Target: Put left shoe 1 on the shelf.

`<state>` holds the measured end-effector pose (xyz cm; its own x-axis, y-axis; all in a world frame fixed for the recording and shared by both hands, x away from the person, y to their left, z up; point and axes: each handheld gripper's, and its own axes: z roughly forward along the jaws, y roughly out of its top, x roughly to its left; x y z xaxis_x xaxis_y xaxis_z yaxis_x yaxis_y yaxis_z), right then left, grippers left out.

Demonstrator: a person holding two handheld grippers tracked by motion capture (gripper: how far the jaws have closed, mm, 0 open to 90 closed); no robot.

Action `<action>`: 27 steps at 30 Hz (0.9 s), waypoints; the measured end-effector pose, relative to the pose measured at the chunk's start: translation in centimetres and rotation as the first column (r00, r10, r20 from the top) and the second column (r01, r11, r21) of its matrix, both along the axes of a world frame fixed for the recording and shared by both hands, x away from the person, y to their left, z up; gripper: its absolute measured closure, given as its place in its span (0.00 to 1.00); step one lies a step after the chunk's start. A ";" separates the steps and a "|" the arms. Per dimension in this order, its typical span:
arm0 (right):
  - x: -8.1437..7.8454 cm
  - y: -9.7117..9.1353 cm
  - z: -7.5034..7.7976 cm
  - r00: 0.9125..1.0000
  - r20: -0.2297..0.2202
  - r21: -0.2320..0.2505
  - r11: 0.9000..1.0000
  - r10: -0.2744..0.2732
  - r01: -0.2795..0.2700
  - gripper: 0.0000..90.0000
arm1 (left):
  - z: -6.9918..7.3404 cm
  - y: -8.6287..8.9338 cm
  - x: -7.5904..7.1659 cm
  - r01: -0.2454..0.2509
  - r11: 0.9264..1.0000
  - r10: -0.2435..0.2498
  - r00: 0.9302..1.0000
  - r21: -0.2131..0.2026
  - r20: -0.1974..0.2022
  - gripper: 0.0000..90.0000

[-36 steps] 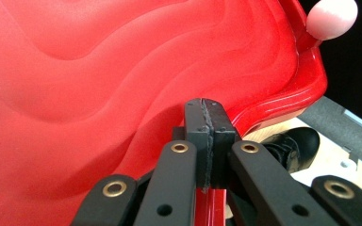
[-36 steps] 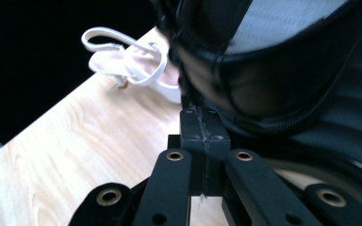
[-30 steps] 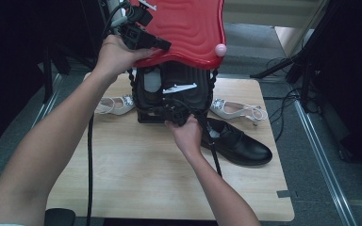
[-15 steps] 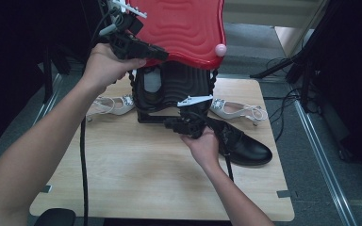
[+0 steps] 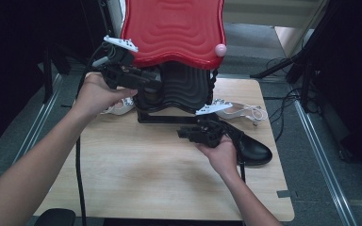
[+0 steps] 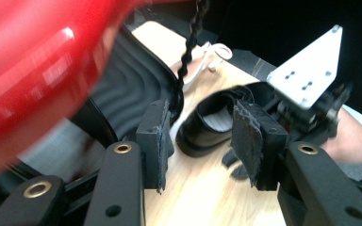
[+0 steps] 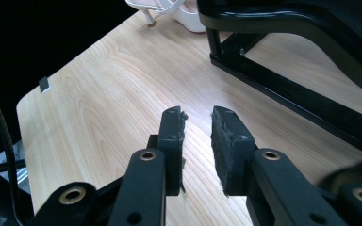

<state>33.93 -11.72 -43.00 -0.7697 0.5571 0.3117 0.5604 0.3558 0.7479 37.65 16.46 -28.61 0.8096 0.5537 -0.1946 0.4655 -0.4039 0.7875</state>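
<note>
A tall case with a red wavy lid [image 5: 174, 28] and a black ribbed body [image 5: 185, 87] stands on a black frame at the back of the wooden table [image 5: 136, 174]. My left gripper [image 5: 156, 84] is at its left side, just under the lid's edge. Its jaws have just been opening, and in the left gripper view the left gripper [image 6: 200, 136] stands open, holding nothing. A black leather shoe [image 5: 253, 150] lies beyond it. My right gripper [image 5: 183, 133] hovers in front of the frame, beside the shoe. The right gripper [image 7: 198, 122] has also just been opening, with bare wood between its pads.
One white sandal [image 5: 117, 106] lies left of the case and another [image 5: 241, 111] to its right. A pink ball [image 5: 220, 49] sits at the lid's right corner, with a black chain [image 6: 188, 42] hanging below it. The frame's bar [image 7: 283, 89] crosses ahead of the right gripper.
The left hand has come down from the lid's upper left edge to its lower left side. The right hand has drawn back from the frame toward the shoe. Both pairs of jaws have opened.
</note>
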 end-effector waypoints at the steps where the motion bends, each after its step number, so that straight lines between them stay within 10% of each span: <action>1: -0.1 -0.4 -0.1 1.000 0.006 -0.002 1.000 0.002 -0.002 0.81 | -0.4 0.1 -0.1 0.002 1.000 -0.002 1.000 -0.001 -0.007 0.63; 27: 0.1 -5.0 -2.4 0.996 -0.033 -0.014 0.997 -0.079 0.078 0.77 | -9.8 0.3 -3.6 0.044 0.998 -0.048 0.994 -0.038 -0.102 0.59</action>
